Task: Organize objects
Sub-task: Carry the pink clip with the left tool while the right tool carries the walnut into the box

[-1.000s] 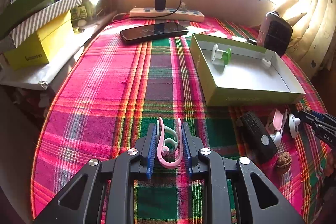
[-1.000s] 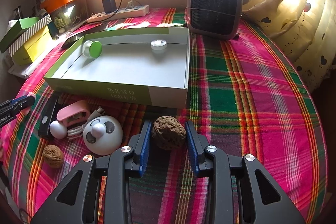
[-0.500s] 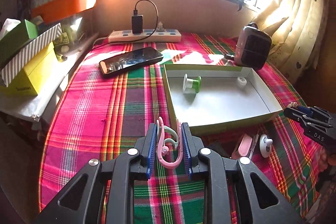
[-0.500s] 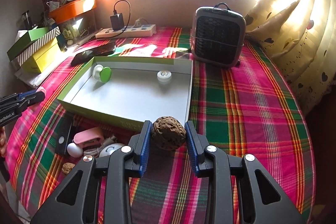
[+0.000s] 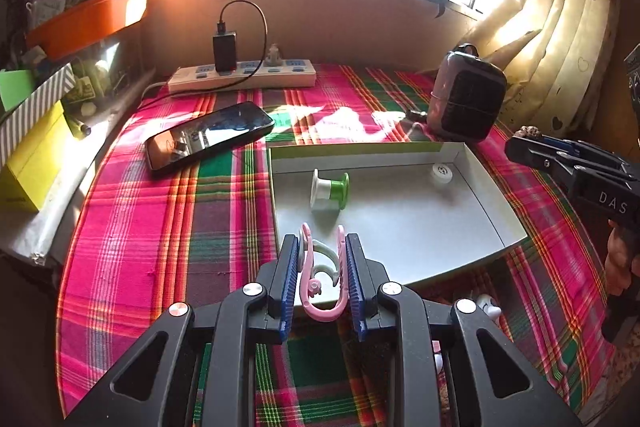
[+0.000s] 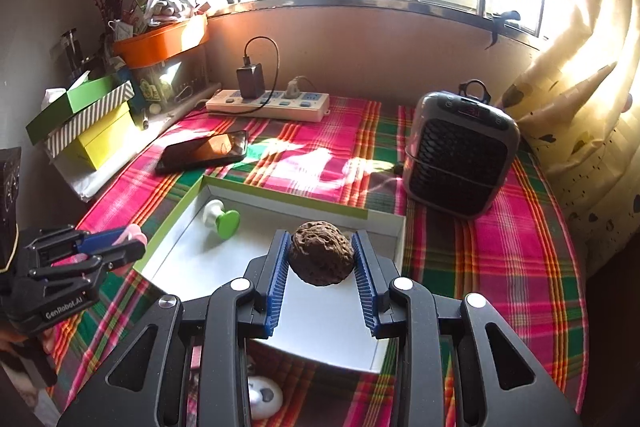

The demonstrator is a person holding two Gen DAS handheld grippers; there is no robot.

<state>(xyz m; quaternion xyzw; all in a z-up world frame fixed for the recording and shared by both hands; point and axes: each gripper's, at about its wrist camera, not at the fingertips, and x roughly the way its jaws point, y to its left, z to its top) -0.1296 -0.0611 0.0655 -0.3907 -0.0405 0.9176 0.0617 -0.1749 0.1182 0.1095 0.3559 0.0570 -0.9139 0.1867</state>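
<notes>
The pink clip (image 5: 322,279) is sitting pinched between the blue pads of the left gripper (image 5: 322,277), held in the air over the near-left corner of the shallow green-edged box (image 5: 494,187), while the walnut (image 6: 321,251) is being squeezed between the pads of the right gripper (image 6: 321,267), hanging over the near part of the same box (image 6: 384,217). Inside the box a green-and-white spool (image 5: 330,189) is lying on its side towards the left wall, and a small white round cap (image 5: 441,172) is resting near the far right corner. The box is lying on a pink, green and red plaid cloth (image 5: 140,219). Beyond it a black phone (image 5: 210,135) is lying flat, a white power strip (image 5: 242,75) is running along the wall, and a small dark heater (image 6: 460,155) is standing to the right. A white panda-faced toy (image 6: 264,395) is peeking out under the right gripper, just outside the box.
</notes>
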